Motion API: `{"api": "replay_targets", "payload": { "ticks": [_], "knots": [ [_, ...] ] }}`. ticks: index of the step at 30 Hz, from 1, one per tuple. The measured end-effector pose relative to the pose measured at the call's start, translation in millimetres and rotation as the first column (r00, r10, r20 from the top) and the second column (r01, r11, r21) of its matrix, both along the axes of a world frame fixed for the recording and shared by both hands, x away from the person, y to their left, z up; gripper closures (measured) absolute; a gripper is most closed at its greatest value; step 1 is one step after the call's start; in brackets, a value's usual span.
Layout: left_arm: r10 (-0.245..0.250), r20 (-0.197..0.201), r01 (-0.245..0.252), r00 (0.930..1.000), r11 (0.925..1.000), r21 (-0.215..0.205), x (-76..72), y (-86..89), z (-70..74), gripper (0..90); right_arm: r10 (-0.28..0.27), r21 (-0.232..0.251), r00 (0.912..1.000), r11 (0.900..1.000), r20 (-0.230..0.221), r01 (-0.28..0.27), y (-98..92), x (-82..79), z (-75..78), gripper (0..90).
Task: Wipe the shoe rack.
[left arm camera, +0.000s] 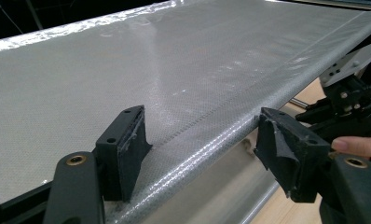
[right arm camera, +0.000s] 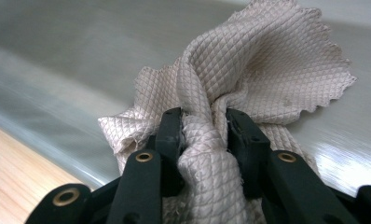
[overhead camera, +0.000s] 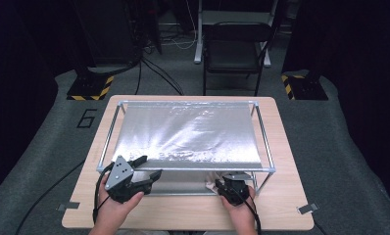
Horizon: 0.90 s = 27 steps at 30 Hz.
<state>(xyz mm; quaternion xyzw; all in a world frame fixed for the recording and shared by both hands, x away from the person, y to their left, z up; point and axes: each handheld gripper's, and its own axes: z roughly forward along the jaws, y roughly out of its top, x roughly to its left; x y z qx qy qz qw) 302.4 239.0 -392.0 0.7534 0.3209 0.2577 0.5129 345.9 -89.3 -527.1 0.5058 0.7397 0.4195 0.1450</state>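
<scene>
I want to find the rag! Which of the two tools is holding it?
The right tool: its jaws pinch the bunched beige cloth. The left tool stands open and empty at the edge of the silvery sheet.

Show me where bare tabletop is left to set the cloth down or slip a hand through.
Bare wood runs along the near edge of the table between the two hands, and in narrow strips left and right of the metal frame. The front rail is crowded: the left tongs straddle the silvery sheet there, and the right tongs grip the cloth.
</scene>
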Motion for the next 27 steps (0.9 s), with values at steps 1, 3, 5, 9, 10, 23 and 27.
{"api": "replay_targets", "payload": {
  "ticks": [1, 3, 5, 9, 10, 23, 27],
  "knots": [
    [0.001, 0.001, -0.001, 1.0, 1.0, 0.0, 0.0, -0.1, -0.1, 33.2, 0.05, -0.119, 0.9974, 0.992, 0.052, -0.043, -2.1, 5.0, 0.4, 67.8],
    [0.002, 0.001, -0.002, 1.0, 1.0, 0.001, -0.2, -0.1, 0.1, 33.1, 0.072, -0.107, 0.9964, 0.992, 0.044, -0.067, 7.4, 5.4, 0.6, 67.8],
    [0.004, 0.005, -0.004, 1.0, 1.0, 0.004, -0.9, -0.1, 0.2, 33.1, 0.09, -0.107, 0.9949, 0.991, 0.046, -0.084, 15.7, 5.6, 1.3, 68.3],
    [0.002, 0.004, -0.002, 1.0, 1.0, 0.008, -0.8, 0.1, 0.6, 33.2, 0.084, -0.099, 0.9952, 0.992, 0.049, -0.079, 15.3, 5.2, 1.1, 67.3],
    [0.001, 0.002, -0.001, 1.0, 1.0, 0.006, -0.5, -0.1, 0.6, 33.2, 0.073, -0.064, 0.9973, 0.995, 0.012, -0.072, 17.1, 2.8, 1.1, 67.3],
    [-0.003, 0.007, 0.003, 1.0, 1.0, 0.008, 0.3, -0.4, 0.1, 33.3, 0.011, -0.112, 0.9988, 0.994, 0.049, -0.006, -33.1, -1.8, 2.8, 67.2],
    [-0.001, 0.006, 0.001, 1.0, 1.0, 0.003, 0.4, -1.0, -0.1, 33.2, -0.004, -0.104, 0.999, 0.995, 0.045, 0.009, -32.1, -2.0, 2.5, 67.7]
  ]
}}
